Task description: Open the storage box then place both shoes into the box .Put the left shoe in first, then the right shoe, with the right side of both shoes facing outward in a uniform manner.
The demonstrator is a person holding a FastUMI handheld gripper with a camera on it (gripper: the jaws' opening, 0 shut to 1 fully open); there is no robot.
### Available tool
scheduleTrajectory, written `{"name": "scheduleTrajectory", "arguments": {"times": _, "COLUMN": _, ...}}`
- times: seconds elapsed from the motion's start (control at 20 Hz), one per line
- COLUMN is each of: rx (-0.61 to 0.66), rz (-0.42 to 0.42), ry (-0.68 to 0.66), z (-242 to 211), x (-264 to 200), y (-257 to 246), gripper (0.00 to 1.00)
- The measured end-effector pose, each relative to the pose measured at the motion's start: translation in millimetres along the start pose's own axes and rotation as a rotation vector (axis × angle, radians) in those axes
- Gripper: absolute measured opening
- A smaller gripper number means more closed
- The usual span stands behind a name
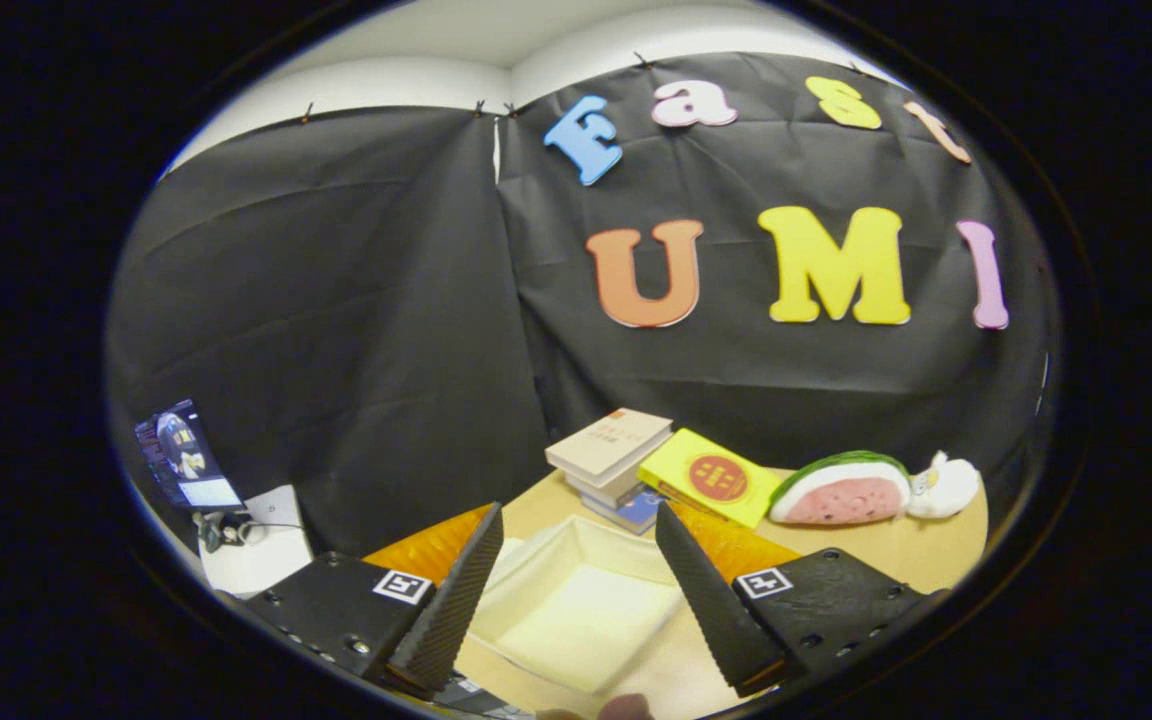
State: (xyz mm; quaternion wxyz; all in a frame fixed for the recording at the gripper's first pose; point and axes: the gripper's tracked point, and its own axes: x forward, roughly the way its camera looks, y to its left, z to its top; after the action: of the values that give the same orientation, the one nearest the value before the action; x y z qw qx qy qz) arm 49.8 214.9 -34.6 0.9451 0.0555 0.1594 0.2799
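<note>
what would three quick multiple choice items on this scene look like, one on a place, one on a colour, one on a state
1. Where does the open storage box sit?
A. between the fingers
B. on the stack of books
C. behind the watermelon toy

2. What colour is the flat book leaning against the stack of books?
A. blue
B. yellow
C. white

3. How does the gripper stand?
A. shut on a shoe
B. shut on the box's rim
C. open, holding nothing

Answers:
1. A, the pale box lies on the table in the gap between the two fingers.
2. B, its cover is yellow with a red round mark, beside the watermelon toy.
3. C, the fingers stand wide apart with only the box's empty inside showing between them.
</note>
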Motion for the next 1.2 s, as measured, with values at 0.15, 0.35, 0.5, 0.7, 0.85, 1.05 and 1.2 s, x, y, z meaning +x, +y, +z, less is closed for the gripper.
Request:
{"name": "scheduleTrajectory", "arguments": {"times": 0.15, "rx": 0.023, "rz": -0.089, "ry": -0.013, "z": -11.8, "x": -28.9, "y": -64.2, "gripper": 0.95}}
{"name": "scheduleTrajectory", "arguments": {"times": 0.35, "rx": 0.046, "rz": -0.228, "ry": 0.0, "z": -45.0, "x": -67.7, "y": -146.8, "gripper": 0.95}}
{"name": "scheduleTrajectory", "arguments": {"times": 0.5, "rx": 0.069, "rz": -0.321, "ry": 0.067, "z": -102.9, "x": -93.8, "y": -196.7, "gripper": 0.95}}
{"name": "scheduleTrajectory", "arguments": {"times": 0.7, "rx": 0.118, "rz": -0.375, "ry": 0.246, "z": -203.5, "x": -108.2, "y": -237.0, "gripper": 0.95}}
{"name": "scheduleTrajectory", "arguments": {"times": 0.85, "rx": 0.144, "rz": -0.397, "ry": 0.355, "z": -261.7, "x": -117.8, "y": -258.5, "gripper": 0.95}}
{"name": "scheduleTrajectory", "arguments": {"times": 1.05, "rx": 0.212, "rz": -0.407, "ry": 0.449, "z": -307.0, "x": -108.7, "y": -278.9, "gripper": 0.95}}
{"name": "scheduleTrajectory", "arguments": {"times": 1.2, "rx": 0.256, "rz": -0.415, "ry": 0.477, "z": -325.0, "x": -89.2, "y": -288.7, "gripper": 0.95}}
